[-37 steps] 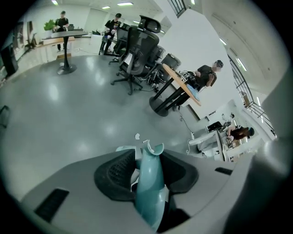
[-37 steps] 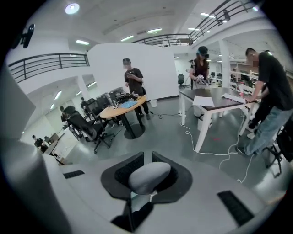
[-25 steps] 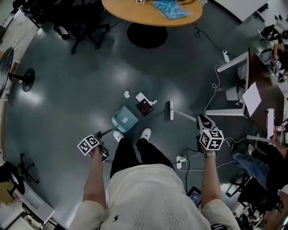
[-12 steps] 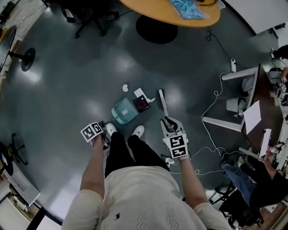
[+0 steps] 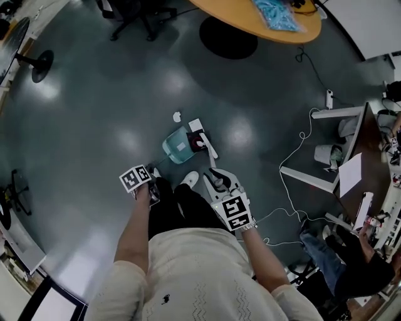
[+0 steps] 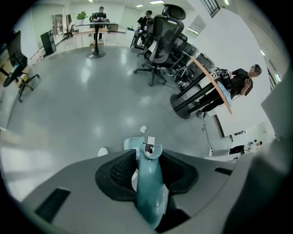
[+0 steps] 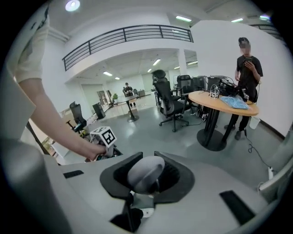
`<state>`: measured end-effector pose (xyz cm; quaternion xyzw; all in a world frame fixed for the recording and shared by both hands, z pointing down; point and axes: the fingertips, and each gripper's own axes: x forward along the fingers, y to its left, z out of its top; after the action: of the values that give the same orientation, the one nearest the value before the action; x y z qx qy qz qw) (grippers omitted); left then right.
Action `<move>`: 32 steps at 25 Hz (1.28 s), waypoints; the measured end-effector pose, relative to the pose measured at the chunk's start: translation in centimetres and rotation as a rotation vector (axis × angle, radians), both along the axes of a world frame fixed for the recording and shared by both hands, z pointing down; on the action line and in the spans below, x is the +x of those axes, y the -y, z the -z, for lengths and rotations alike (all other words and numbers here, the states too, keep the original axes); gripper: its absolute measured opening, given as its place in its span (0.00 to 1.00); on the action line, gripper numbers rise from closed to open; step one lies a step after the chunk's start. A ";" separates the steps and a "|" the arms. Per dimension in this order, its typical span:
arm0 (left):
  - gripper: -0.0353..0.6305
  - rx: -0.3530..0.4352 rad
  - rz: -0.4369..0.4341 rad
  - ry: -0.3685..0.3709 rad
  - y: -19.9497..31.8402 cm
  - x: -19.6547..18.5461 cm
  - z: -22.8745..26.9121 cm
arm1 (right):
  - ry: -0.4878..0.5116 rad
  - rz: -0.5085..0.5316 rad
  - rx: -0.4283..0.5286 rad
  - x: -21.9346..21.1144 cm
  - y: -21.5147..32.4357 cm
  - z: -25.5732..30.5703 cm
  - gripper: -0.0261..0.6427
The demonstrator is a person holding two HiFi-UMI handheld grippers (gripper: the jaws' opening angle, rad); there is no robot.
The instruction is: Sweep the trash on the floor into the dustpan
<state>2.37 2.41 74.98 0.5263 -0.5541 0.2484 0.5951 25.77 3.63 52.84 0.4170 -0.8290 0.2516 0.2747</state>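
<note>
Item: floor-sweeping station, logged against the teal dustpan [image 5: 176, 147], which sits flat on the grey floor [image 5: 113, 94] just ahead of the person's two white shoes [image 5: 188, 179]. My left gripper [image 6: 149, 171] has its jaws clamped on the dustpan's teal handle [image 6: 152, 199], which runs up between the black pads and out towards the pan. My right gripper [image 7: 146, 176] has its jaws closed round the rounded grey end of the broom handle [image 7: 149, 165]. The white broom head [image 5: 209, 146] lies on the floor just beside the dustpan's open side, set at a slant. Trash, three pieces: a dark red and black item [image 5: 198, 142] at the dustpan's mouth, between the pan and the broom head (whether it lies inside the lip or just outside I cannot tell); a white paper square [image 5: 195, 125] just beyond the dustpan's far corner, on the floor; a small white scrap [image 5: 177, 116] a little farther out from the dustpan on the same side, apart from the other two. Surroundings: a round wooden bench [image 5: 244, 22] on a dark pedestal stands well beyond the dustpan, with a blue bag [image 5: 277, 14] on its top; white cables [image 5: 294, 188] trail over the floor well off to the dustpan's right, towards white desk frames; the right gripper view shows a person in black [image 7: 247, 68] standing behind that bench, and black office chairs [image 7: 167, 103] farther off.
</note>
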 end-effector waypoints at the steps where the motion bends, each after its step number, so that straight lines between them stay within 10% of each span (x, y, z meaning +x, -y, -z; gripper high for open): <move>1: 0.26 0.000 -0.004 -0.001 -0.1 0.0 -0.1 | 0.022 -0.009 -0.001 -0.2 0.3 0.5 0.16; 14: 0.26 0.032 0.110 -0.040 0.3 -2.5 0.0 | 0.143 0.057 -0.059 -1.3 0.0 4.2 0.16; 23: 0.26 0.051 0.228 -0.037 -1.0 -7.2 0.2 | 0.280 -0.433 -0.138 11.2 5.9 7.2 0.15; 32: 0.26 0.051 0.279 -0.002 -1.1 -13.4 0.9 | 0.193 -0.443 -0.022 11.2 12.2 9.0 0.15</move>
<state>-11.05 3.48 74.10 0.4594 -0.6276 0.1484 0.6108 36.98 -8.52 43.83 0.5599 -0.7369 0.3533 0.1367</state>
